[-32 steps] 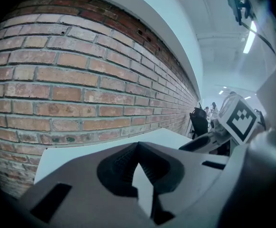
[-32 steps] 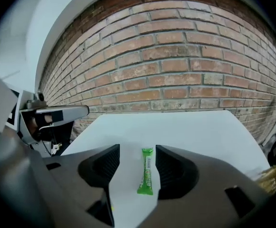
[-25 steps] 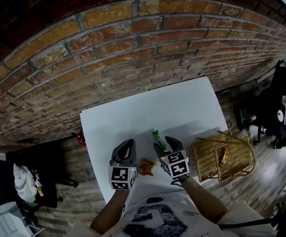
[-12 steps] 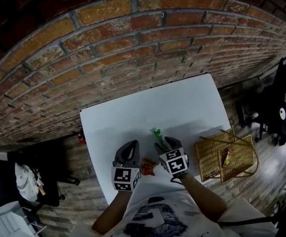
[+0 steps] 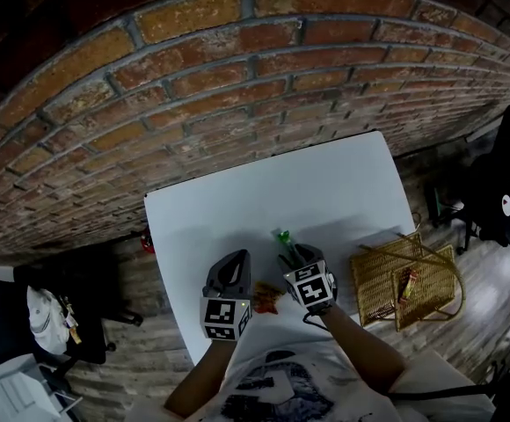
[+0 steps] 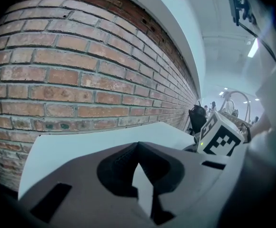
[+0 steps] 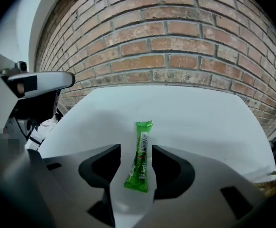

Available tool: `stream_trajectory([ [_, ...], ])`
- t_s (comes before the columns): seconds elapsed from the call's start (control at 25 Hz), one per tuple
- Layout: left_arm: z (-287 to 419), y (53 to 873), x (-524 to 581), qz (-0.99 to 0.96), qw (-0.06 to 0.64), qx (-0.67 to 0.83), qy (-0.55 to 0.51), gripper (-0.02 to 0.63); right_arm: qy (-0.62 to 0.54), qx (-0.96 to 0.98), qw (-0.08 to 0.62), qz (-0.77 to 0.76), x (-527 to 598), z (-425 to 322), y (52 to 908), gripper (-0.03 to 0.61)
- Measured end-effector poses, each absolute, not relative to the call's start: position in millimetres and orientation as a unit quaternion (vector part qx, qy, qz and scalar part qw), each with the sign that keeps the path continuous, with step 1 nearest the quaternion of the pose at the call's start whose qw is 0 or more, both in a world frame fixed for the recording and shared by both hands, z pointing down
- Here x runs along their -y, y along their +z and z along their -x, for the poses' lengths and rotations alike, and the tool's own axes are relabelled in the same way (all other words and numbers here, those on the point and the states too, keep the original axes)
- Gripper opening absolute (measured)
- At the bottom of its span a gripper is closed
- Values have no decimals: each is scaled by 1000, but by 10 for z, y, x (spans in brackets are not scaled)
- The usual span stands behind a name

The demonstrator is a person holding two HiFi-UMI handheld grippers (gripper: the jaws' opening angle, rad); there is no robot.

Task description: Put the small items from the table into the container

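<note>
Jaws of our right gripper (image 7: 136,147) stand apart around the green sachet (image 7: 140,158) on the table (image 7: 200,113). Our left gripper (image 6: 138,147) is closed, empty.

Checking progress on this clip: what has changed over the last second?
The right tongs sank toward the white table and now straddle the slim green snack packet, open, not gripping it. The left tongs, the orange wrapper and the golden woven basket kept their places.

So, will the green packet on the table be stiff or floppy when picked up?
The green packet looks thin and flat, so it is probably light and somewhat floppy. Its glossy wrapper may slip between the jaws. Lying flat on the white table, it should not roll.
</note>
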State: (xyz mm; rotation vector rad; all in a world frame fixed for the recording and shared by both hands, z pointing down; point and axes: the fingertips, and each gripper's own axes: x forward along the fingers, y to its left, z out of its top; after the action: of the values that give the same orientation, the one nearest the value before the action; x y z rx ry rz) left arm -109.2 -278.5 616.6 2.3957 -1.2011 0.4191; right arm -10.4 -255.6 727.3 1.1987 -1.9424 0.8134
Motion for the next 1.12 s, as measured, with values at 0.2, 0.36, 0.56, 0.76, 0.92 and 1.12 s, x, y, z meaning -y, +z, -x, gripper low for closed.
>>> stream_trajectory([
  [0.2,1100,6181,2791,-861,216,435,152,46,312,748,359,-464,2577,72,7294,197],
  [0.36,1089,6190,2794,-860,216,435,154,46,306,743,384,-455,2548,35,7341,180],
  [0.56,1089,6187,2792,-861,213,435,156,46,300,738,404,-449,2496,0,7381,118],
  [0.76,1113,6165,2762,-861,209,434,162,46,300,737,409,-446,2448,-1,7372,91],
  [0.92,1140,6120,2765,-861,203,440,154,46,296,741,406,-446,2426,16,7321,91],
  [1.12,1158,6050,2746,-863,197,441,150,46,291,745,396,-451,2409,36,7224,89],
])
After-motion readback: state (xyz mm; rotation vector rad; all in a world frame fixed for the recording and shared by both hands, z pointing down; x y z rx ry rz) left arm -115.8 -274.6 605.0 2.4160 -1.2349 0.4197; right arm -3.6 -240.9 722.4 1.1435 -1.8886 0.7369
